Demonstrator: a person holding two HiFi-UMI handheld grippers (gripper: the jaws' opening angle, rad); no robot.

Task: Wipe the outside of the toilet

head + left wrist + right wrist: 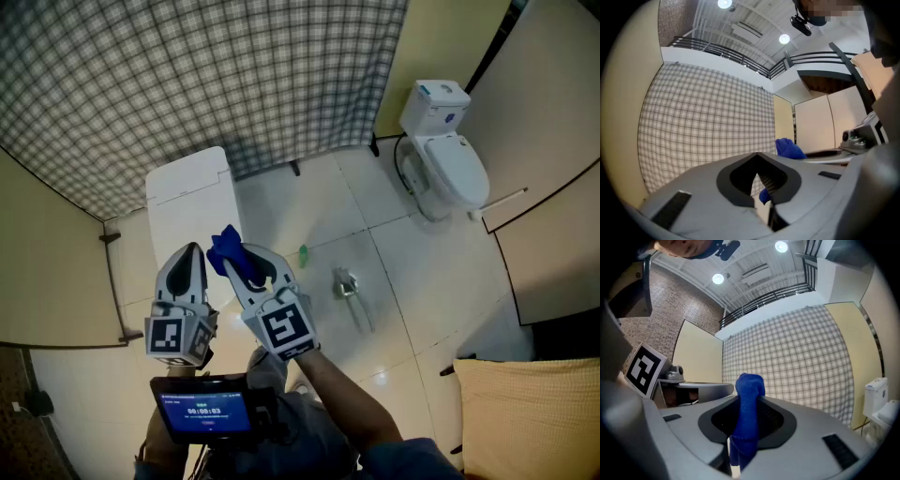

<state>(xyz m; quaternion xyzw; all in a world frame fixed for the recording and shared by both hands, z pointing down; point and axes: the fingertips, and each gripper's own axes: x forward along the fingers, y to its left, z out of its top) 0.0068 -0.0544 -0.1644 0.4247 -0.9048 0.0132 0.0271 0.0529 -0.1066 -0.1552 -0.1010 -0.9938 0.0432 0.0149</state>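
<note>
Right claw (749, 398) clamped on blue cloth (745, 418), left claw (757, 154) closed — empty, toilet (452, 167) well apart

The head view looks steeply down from above the left gripper (192, 251) and right gripper (251, 267). Each gripper view sits close behind its own jaws, tilted upward. All share the checked curtain (187, 84) ahead and the blue cloth (747, 408) in the right gripper
</note>
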